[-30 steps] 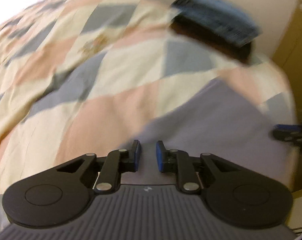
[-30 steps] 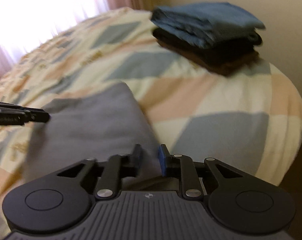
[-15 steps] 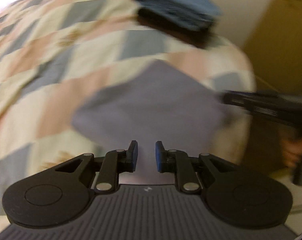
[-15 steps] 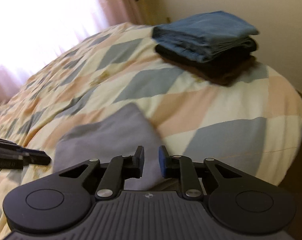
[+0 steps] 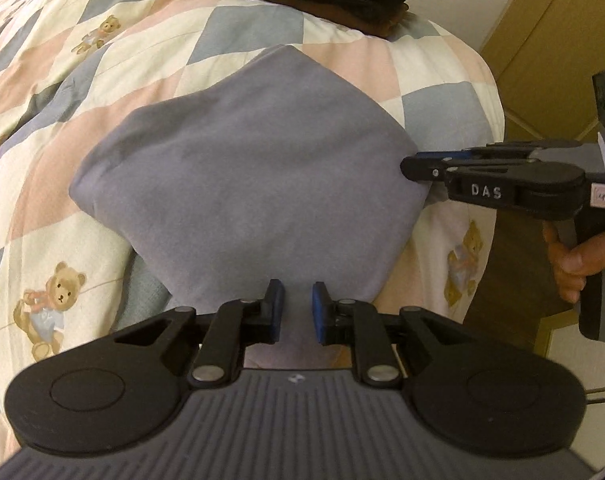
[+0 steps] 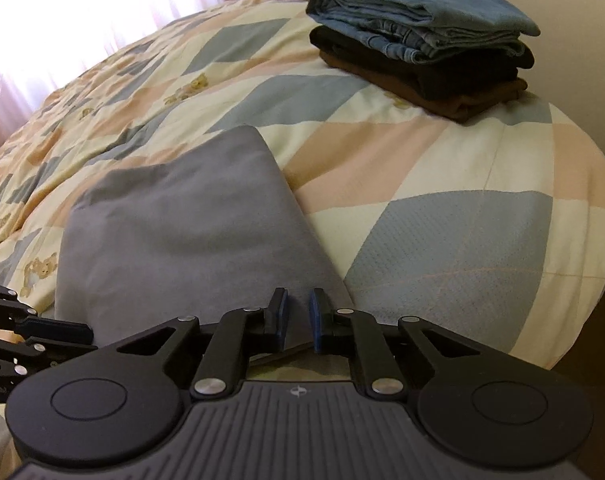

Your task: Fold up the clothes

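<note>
Quilted bed [image 5: 382, 60]: grey garment [image 5: 242, 168] edges clamped by left gripper [image 5: 296, 312], right gripper [image 6: 298, 320] closing.

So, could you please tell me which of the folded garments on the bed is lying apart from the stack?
The grey folded garment, lying alone near both grippers; the blue jeans, black garment and brown garment are stacked together.

Grey garment [image 5: 246, 168] now lies as compact folded pad on quilt [image 5: 102, 60]; a second ago it spread wider and flatter. Left gripper [image 5: 296, 312] has swung to garment's near edge, garment cloth between its pads. Right gripper [image 6: 298, 320] has just been closing, jaws narrower, garment's corner between them. Stack [image 6: 422, 40] sharp now, blurred before.
</note>
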{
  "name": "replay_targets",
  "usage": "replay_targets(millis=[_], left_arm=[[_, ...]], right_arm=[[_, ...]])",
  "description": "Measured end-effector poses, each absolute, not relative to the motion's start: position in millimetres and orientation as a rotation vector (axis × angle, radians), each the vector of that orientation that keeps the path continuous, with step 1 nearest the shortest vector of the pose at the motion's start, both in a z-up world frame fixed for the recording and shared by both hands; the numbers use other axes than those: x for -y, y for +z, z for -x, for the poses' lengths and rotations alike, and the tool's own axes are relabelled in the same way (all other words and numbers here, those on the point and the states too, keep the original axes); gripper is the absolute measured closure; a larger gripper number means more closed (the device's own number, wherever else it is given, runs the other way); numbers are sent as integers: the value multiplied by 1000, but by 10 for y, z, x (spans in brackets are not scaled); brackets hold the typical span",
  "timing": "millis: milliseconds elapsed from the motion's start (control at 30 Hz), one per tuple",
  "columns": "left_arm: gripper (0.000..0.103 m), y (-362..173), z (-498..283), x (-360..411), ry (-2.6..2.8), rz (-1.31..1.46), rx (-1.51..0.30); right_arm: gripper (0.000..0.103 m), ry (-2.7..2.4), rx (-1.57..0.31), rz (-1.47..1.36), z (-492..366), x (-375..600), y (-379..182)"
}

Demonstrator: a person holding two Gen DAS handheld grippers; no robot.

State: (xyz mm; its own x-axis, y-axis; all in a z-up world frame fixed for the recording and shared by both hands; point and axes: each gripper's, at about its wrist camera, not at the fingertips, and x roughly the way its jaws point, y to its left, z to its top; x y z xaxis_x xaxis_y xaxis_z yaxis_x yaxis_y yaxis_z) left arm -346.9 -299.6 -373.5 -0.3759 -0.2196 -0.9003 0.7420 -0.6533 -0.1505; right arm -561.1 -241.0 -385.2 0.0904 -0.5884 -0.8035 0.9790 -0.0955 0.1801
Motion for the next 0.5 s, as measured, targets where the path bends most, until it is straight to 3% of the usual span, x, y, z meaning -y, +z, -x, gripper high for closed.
replay_targets(millis=[233,500], left_arm=[[89,-3493,3290,3008,-2091,-1148,-731],[89,-3314,2885,3593,-2016,-1007,-680]], right_arm=[[91,-1454,-601,-891,5552,2419,-3878],[83,-1490,-433,-852,5508,2682,-3431]])
